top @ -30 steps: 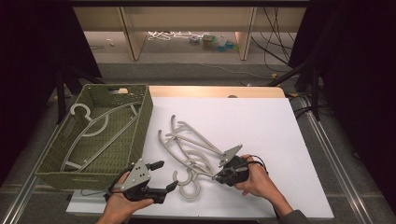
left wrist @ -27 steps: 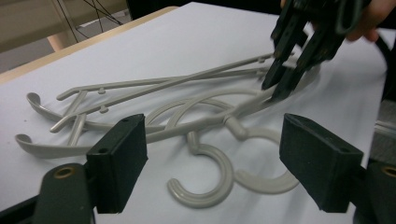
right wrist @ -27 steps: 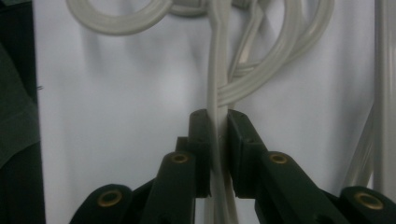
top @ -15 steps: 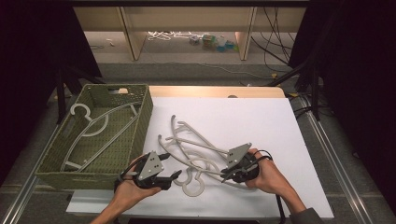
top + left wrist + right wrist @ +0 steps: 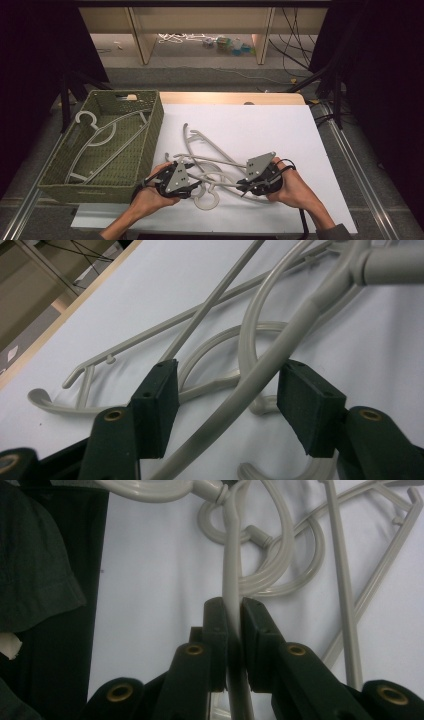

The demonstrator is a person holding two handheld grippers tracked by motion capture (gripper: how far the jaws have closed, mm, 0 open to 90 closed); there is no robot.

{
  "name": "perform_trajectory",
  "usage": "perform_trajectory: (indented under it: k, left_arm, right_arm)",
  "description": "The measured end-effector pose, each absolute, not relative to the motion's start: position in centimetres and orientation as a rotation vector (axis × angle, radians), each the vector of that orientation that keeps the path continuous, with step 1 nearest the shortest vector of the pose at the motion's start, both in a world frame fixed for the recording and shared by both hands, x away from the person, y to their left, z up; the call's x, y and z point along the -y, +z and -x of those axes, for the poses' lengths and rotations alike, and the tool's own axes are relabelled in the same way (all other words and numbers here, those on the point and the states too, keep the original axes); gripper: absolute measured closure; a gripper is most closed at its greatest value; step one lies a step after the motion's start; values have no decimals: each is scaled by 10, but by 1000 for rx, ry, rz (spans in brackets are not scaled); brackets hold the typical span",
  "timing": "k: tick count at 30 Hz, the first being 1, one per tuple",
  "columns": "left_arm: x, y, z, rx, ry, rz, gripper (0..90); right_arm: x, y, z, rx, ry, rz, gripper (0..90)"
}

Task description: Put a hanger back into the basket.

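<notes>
two grippers work a tangle of grey hangers [image 5: 210, 165] at 6 o'clock on the white table [image 5: 280, 125]. the right gripper [image 5: 233, 630] is clamped on one hanger arm; the left gripper [image 5: 227, 400] straddles another, jaws spread. a green basket [image 5: 150, 145] at 9 o'clock holds another hanger [image 5: 97, 135].

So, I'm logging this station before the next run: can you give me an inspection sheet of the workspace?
Surface: white tabletop, wooden strip along far edge.
Job's things: tangled hangers on the top; one hanger in the green basket.
Clutter: nothing seen.
Grippers: left gripper open around a hanger arm; right gripper shut on a hanger arm.
Cables: one trails from right gripper.
Surroundings: shelf behind, wires on the floor.
</notes>
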State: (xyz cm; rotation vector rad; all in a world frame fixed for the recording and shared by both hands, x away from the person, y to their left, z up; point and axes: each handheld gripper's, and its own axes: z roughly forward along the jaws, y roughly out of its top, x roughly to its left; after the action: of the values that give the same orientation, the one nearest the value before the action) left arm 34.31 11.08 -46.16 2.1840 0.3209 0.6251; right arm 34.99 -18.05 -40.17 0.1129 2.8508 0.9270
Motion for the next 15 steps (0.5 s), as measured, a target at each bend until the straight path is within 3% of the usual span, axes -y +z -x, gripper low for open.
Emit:
perform_trajectory:
  k: [4, 10, 15]
  left_arm:
    - [-107, -462, -346, -286, 605, -2204, 461]
    - [-102, -456, -348, -214, 591, -2208, 620]
    - [-103, -446, -346, -110, 606, -2250, 675]
  right_arm:
    - [183, -398, -350, -2836, 961, -112, 822]
    - [184, -396, -349, -2837, 971, -104, 822]
    - [187, -394, -350, -2823, 1011, -86, 822]
